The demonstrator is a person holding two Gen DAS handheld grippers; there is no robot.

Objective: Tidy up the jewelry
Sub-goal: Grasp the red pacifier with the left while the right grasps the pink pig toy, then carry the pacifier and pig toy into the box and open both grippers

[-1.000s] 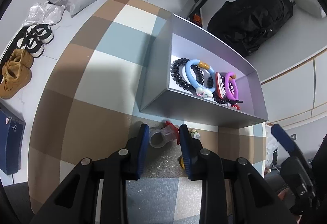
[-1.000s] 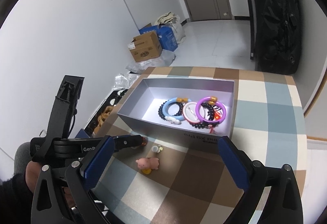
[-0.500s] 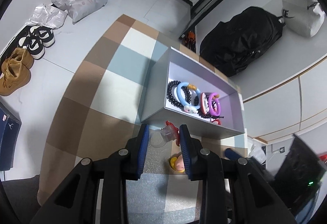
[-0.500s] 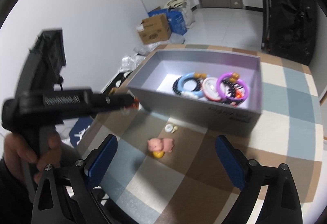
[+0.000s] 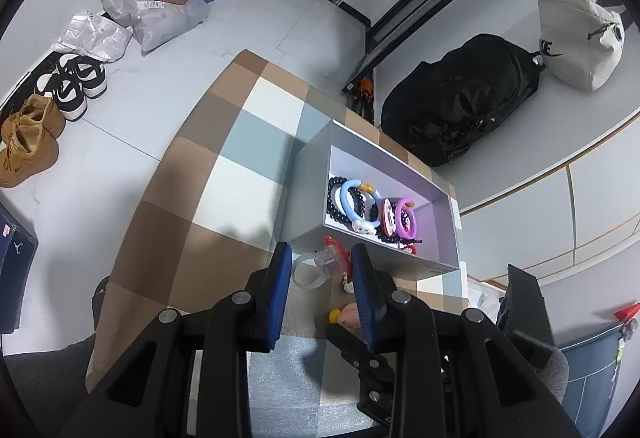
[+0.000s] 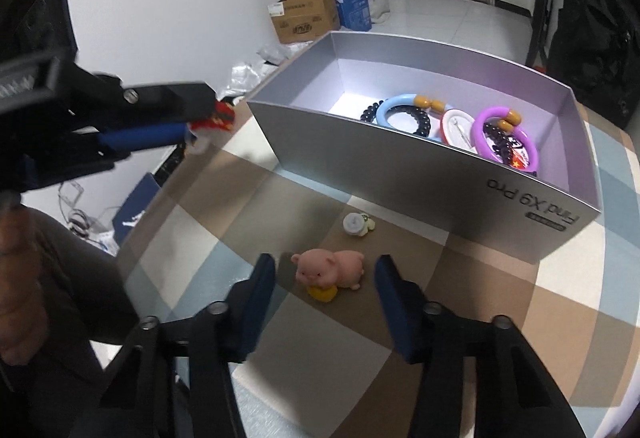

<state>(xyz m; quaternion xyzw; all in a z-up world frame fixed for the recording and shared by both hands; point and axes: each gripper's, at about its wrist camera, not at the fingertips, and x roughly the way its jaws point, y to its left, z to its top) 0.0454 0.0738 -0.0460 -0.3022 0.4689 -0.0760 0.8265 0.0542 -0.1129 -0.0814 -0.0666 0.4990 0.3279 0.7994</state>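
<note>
From the left wrist camera, I see my left gripper [image 5: 322, 270] with its jaws narrowed around a clear ring with a red charm [image 5: 320, 264], held above the checked worktop [image 5: 224, 178]. Just beyond the ring sits the open grey box [image 5: 310, 178]. Inside it, toward its near right end, lie a black bead bracelet [image 5: 334, 198], a blue bangle [image 5: 352, 204] and a purple bangle [image 5: 408, 218], overlapping one another. Below my right jaw, a pink pig figure [image 5: 350, 314] peeks out on the worktop.

From the right wrist camera, my right gripper [image 6: 326, 278] has its jaws wide, and the pink pig figure [image 6: 330, 270] lies on the worktop [image 6: 480, 298] between them, untouched. A small white charm [image 6: 356, 224] rests a little farther off, near the box's front wall [image 6: 360, 158]. At far left, my left gripper [image 6: 200, 118] carries the red charm in the air, left of the box.
</note>
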